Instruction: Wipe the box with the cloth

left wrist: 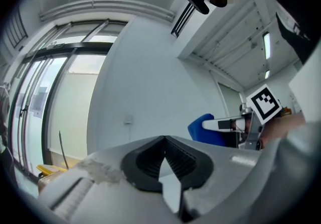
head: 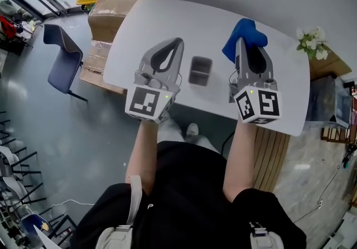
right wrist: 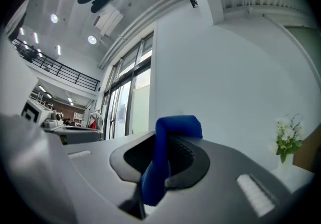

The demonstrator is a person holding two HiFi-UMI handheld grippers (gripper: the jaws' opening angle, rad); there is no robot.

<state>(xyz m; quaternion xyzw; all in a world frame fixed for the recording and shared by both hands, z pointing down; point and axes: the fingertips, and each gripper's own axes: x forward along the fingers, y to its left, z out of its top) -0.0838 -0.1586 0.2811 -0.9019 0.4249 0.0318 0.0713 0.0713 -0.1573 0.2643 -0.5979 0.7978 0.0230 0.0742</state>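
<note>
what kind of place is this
Probably an office or workshop-type room, not a home: a white table with stacked cardboard boxes next to it, a blue chair nearby, and tall glazed windows along one wall.

Quick count: one desk (head: 146,22), one box (head: 200,71), one cloth (head: 244,31), and two tools, the left tool (head: 178,42) and the right tool (head: 240,44). One chair (head: 61,58) sits at 9 o'clock, and one flower bunch (head: 312,41) at 2 o'clock.
</note>
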